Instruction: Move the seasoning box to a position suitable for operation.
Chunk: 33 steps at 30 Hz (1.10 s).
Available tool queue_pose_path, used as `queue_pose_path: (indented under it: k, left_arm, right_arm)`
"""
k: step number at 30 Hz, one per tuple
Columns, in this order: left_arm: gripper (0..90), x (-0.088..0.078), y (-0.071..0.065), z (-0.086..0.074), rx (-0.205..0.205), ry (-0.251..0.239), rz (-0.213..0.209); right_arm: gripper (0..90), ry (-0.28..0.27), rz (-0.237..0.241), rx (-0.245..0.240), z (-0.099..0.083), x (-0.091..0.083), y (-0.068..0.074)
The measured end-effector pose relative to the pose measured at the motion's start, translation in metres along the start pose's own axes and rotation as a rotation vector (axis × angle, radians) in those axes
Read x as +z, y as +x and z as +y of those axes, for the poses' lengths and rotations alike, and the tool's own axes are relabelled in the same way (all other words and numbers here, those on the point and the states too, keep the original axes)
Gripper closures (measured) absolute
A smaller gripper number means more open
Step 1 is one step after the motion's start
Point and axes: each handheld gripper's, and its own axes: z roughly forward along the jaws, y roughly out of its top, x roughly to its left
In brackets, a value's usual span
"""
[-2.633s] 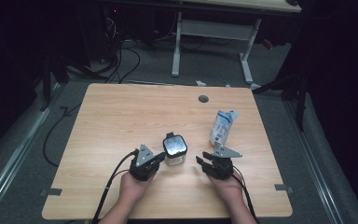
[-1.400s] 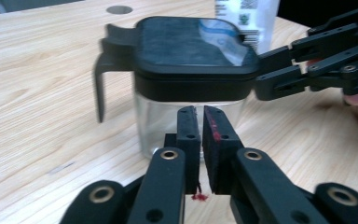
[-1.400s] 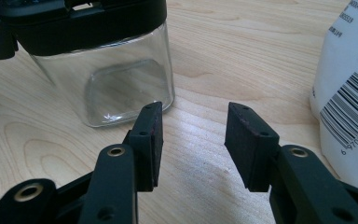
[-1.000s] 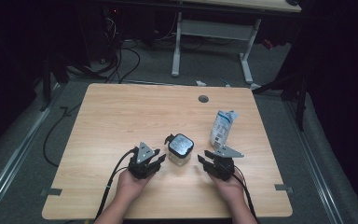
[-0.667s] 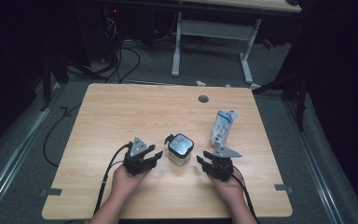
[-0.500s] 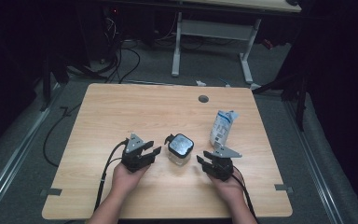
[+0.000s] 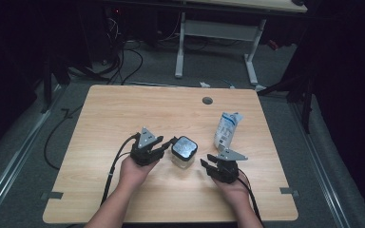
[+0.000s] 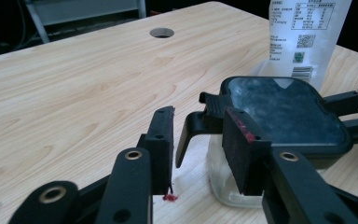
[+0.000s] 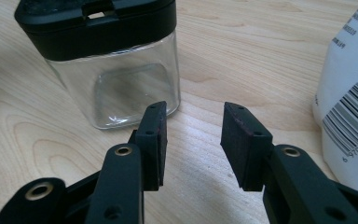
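A square glass jar (image 7: 183, 160) with a black lid (image 8: 279, 112) stands on the wooden table (image 7: 123, 114), between my two grippers. My left gripper (image 7: 164, 145) is at the jar's left, level with the lid. The lid's black latch (image 8: 191, 133) sticks out between the left gripper's (image 8: 198, 121) jaws, which have just been closing; a gap shows on the latch's left side. My right gripper (image 7: 209, 162) rests right of the jar, open and empty (image 9: 193, 112). The jar (image 9: 121, 88) lies ahead of it to the left.
A white printed pouch (image 7: 226, 130) stands right of the jar, close to the right gripper, and appears again as the pouch (image 9: 354, 112) at that view's right edge. A cable hole (image 7: 207, 100) sits near the table's far edge. Cables trail from both grippers.
My left gripper has shifted away from the person along the jar's left side and risen a little. The jar, pouch and right gripper have stayed put.
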Motion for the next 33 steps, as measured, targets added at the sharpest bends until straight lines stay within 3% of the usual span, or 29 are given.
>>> queue_pose_path:
  k: [8,12,19,24,33]
  left_arm:
    - [71.6,0.01,0.0,0.01,-0.011,-0.012,-0.024]
    - [72.6,0.015,-0.002,0.014,0.007,0.002,-0.023]
    - [76.9,0.021,-0.004,0.018,0.009,-0.019,-0.027]
    - [89.3,0.026,-0.004,0.018,0.011,-0.015,-0.025]
    - [90.0,0.028,-0.008,0.017,0.044,-0.004,-0.012]
  right_arm:
    - [61.2,-0.004,0.002,0.003,0.0,-0.001,-0.001]
    - [61.1,-0.003,0.003,0.002,0.0,-0.001,-0.001]
    - [61.0,-0.005,0.011,0.004,0.0,-0.001,-0.001]
    - [61.0,-0.002,0.01,0.001,0.0,0.0,-0.001]
    - [61.2,-0.006,0.01,0.002,0.0,-0.001,-0.001]
